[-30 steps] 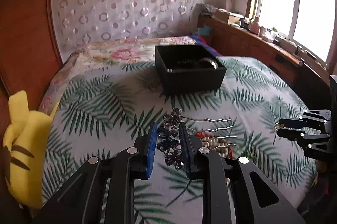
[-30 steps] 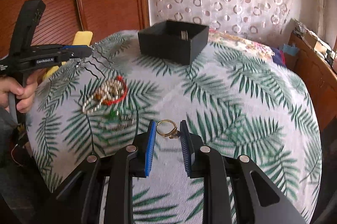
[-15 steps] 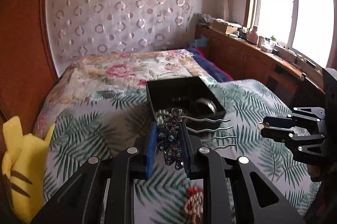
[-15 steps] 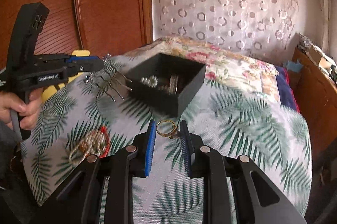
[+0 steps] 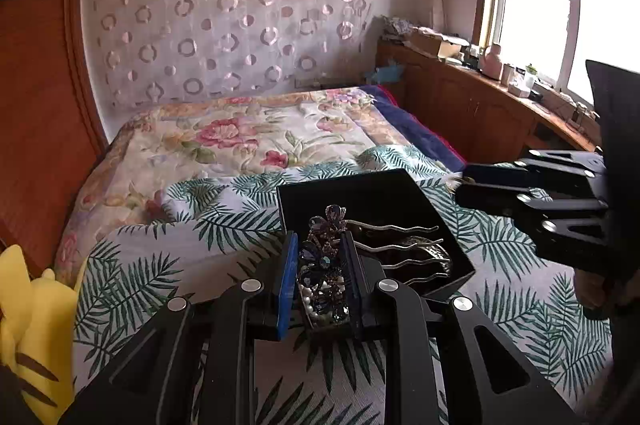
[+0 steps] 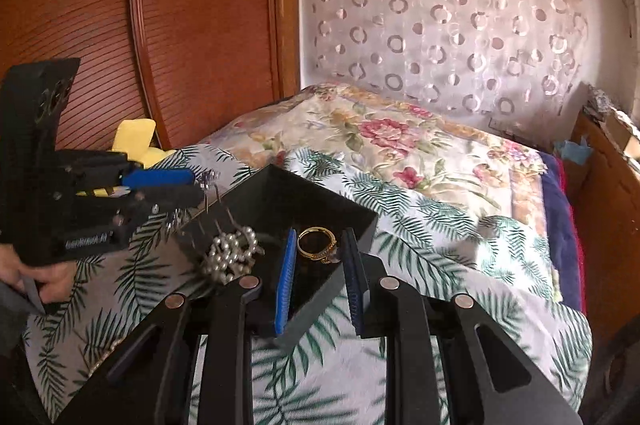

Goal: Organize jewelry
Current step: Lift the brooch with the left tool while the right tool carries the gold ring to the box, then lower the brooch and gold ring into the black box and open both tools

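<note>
Your left gripper is clamped on the comb, a hair comb topped with dark blue jewelled flowers; its wavy metal prongs reach sideways, to the right, over the open black box. Your right gripper pinches the gold ring between its blue pads, held above the near corner of the same box. Inside the box lie a heap of pearls and a bangle; whether either touches the comb cannot be told. The box rests on the palm-leaf sheet, in front of a floral quilt. A yellow plush sits at the bed's left edge.
</note>
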A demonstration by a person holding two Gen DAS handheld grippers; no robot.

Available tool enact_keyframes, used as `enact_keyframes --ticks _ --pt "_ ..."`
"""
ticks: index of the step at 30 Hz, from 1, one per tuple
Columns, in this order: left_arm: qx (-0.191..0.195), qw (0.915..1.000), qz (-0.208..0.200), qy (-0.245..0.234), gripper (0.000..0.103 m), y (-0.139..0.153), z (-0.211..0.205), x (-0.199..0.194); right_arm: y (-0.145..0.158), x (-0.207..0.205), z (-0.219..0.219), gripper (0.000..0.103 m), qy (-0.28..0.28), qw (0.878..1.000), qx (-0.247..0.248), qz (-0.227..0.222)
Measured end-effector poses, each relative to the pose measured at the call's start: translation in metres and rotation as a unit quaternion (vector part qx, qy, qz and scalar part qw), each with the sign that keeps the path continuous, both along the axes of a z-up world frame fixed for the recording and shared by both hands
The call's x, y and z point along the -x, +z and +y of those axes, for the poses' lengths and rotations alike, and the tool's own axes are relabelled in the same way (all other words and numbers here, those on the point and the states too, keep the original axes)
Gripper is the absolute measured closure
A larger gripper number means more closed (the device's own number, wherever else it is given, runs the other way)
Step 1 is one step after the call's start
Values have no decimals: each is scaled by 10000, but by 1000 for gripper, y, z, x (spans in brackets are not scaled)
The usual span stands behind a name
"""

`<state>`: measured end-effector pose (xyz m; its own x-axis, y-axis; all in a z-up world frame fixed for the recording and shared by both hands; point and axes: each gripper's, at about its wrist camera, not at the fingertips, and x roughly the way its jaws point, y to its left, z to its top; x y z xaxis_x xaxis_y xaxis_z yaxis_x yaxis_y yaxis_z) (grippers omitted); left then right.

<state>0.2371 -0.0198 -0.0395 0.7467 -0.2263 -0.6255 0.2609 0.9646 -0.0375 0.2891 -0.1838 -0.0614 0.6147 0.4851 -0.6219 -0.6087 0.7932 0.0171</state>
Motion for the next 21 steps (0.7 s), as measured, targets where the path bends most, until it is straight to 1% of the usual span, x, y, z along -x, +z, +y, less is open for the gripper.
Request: enact_keyframes --ticks 5,10,12,13,15,21 --pt "-16 10000 50 27 83 -4 1 -6 -10 -18 6 77 91 9996 -102 232" --pt "-43 10000 78 18 83 -7 1 -11 -19 -23 9 77 83 9993 -149 346" --pt "-43 10000 88 14 83 -7 1 -13 -19 -25 9 76 71 9992 -165 357" --pt "-40 9999 92 4 83 -8 0 -15 -18 -25 8 72 68 9992 -178 347" --pt "-57 9999 89 12 83 -8 -1 -18 -16 -25 5 67 68 9991 -235 351" --pt "-64 9999 92 -1 83 -7 0 -20 -11 -22 0 67 3 9992 -253 297"
